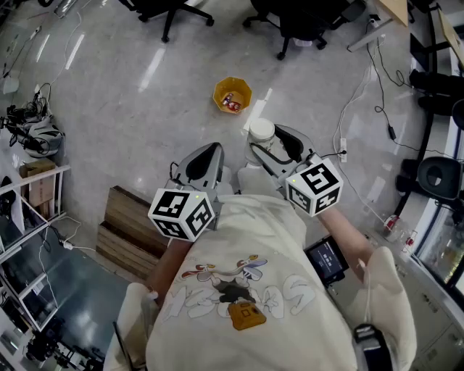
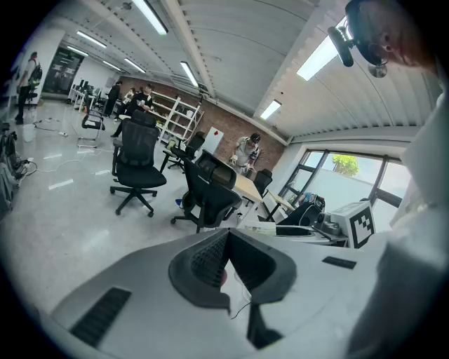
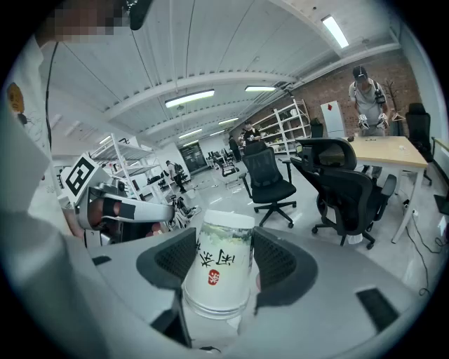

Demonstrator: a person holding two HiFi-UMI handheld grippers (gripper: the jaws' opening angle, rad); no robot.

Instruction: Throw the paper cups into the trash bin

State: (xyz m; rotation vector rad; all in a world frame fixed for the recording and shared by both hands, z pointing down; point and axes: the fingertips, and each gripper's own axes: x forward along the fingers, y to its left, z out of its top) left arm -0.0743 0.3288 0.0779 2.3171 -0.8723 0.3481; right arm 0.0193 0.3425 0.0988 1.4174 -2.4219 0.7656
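A white paper cup with green and black print sits between the pads of my right gripper, which is shut on it. In the right gripper view the cup stands base forward, gripped on both sides by the right gripper. My left gripper is held beside it at chest height. In the left gripper view the left gripper has its pads meeting with nothing between them. A small yellow trash bin with red scraps inside stands on the grey floor, ahead of both grippers.
Black office chairs stand beyond the bin. Cables trail over the floor at the right. A low wooden pallet lies at my left, next to shelving. A person stands by a desk far off.
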